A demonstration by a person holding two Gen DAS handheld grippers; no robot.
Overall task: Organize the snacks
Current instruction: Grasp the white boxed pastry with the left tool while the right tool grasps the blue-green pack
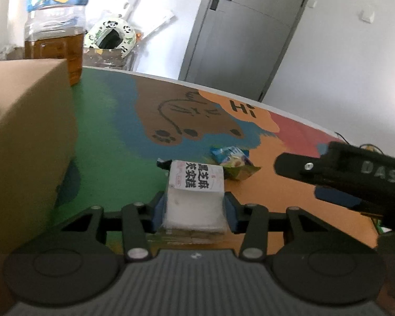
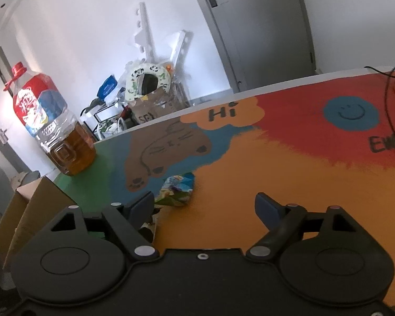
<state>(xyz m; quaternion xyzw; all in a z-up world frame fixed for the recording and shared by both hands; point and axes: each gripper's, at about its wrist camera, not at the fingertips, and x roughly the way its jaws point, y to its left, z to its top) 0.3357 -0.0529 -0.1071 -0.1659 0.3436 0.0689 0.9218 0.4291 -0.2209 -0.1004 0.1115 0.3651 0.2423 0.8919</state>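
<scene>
**White packet in the left jaws, box close by**

White and squarish, the packet [image 1: 194, 200] sits clamped between the blue pads [image 1: 230, 210] of the left gripper [image 1: 194, 210] — jaws clenched on its two sides, its printed end facing away from the camera and toward the far table edge. Its long axis appears to run forward along the fingers, though the near end is blurred and partly hidden under the gripper body. It seems lifted just off the table [image 1: 289, 192], but that cannot be told for sure.

Beyond it lies a blue-green sachet [image 1: 234, 164], just behind and to the right of the packet, flat on the orange patch. From the right wrist view the sachet's long axis runs roughly away from the camera, slanting slightly right.

The right gripper [image 2: 205, 205] is released, jaws wide with nothing between them, and the sachet [image 2: 177, 189] sits just beside its left finger.

The step in hand looks like carrying the packet to the box [image 1: 26, 137], which stands close on the left. The next move would call for swinging left and clearing the box's near wall before letting go — the oil bottle [image 1: 54, 26] behind it is out of the way.
</scene>
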